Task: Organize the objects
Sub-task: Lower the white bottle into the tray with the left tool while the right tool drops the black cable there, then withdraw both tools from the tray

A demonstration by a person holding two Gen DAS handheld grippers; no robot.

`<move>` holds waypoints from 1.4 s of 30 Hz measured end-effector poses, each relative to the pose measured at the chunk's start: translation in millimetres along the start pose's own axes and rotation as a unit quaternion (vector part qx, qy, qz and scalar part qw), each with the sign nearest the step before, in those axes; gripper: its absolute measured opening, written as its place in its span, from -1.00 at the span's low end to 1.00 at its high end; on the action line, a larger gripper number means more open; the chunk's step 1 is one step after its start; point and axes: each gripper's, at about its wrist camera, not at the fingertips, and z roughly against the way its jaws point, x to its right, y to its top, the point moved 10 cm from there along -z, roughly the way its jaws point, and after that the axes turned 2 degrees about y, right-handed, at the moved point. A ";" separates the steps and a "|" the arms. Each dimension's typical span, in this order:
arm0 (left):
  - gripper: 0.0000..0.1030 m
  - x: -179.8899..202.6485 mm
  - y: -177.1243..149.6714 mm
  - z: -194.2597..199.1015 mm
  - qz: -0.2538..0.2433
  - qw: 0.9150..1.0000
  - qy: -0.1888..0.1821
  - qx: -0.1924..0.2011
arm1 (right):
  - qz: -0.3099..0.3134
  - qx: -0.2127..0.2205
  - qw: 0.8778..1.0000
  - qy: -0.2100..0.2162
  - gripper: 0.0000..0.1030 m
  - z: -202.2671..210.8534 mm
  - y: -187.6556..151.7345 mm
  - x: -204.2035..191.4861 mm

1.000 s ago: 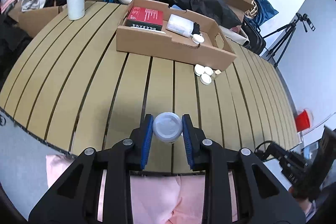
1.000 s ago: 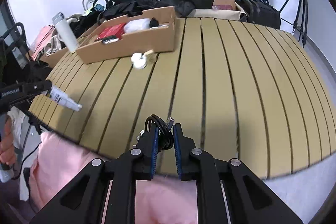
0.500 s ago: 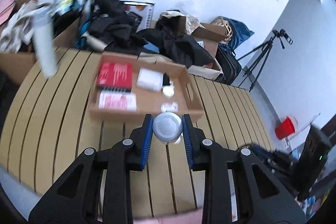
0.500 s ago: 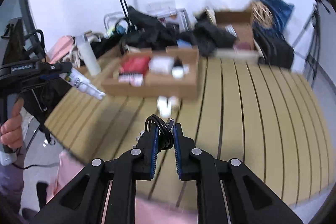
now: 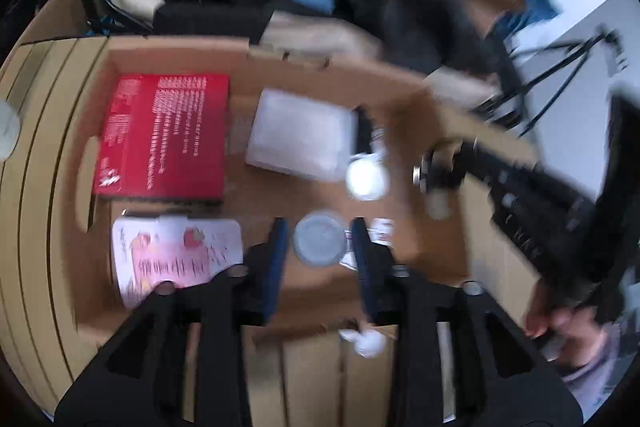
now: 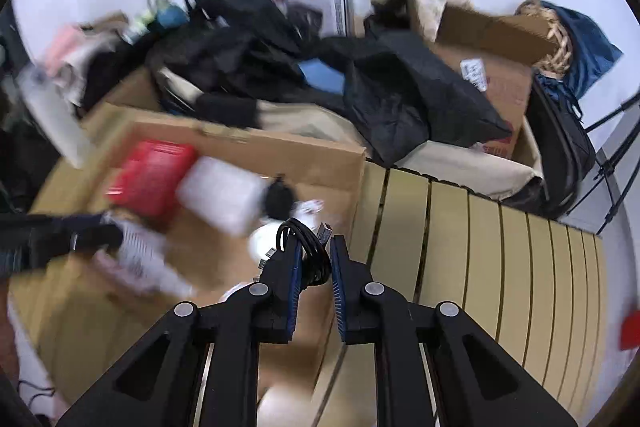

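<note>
Left gripper: it is held over the cardboard box, and its jaws are opening. A small round lid is seen between the blue pads, with a gap on each side, so it is judged to be let go just now.
Right gripper: it is pinched tight on a coiled black cable with silver plugs at the ends. It is held above the near right corner of the box.
Small white things: some are still lying on the worktop just outside the box, behind the left gripper. The picture is too blurred for more to be told.
Box inside: a pink and white paper pack is laid flat at the near left. A white round jar is seen near the middle.
Box far side: a flat red box with white print and a soft-looking white square pack are placed side by side.
Worktop: it is made of smooth yellow wooden slats with dark gaps between.
Behind: black cloth and brown boxes are piled up.
Done so far: most things are already packed in the box.
Left to do: the cable is not yet put down, and the small white things are not yet picked up.
</note>
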 end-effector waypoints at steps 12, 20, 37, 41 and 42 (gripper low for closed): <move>0.26 -43.3 4.0 45.8 0.018 0.998 0.038 0.036 | -0.031 0.030 0.999 0.031 0.25 14.7 11.9 -0.4; 0.64 -55.9 -23.3 141.3 -0.011 0.990 0.111 0.081 | 0.001 0.003 1.000 0.022 0.25 102.1 -13.5 -16.2; 1.00 -42.3 -230.5 262.4 -0.087 0.967 0.134 0.199 | 0.008 0.082 0.988 0.133 0.39 284.8 -176.5 -90.1; 1.00 -39.6 -301.5 256.1 -0.095 0.970 0.101 0.200 | -0.028 0.104 0.979 0.171 0.39 299.0 -239.1 -108.7; 1.00 -42.2 -313.3 252.2 -0.100 0.970 0.105 0.196 | -0.035 0.113 0.976 0.181 0.39 299.6 -255.0 -114.3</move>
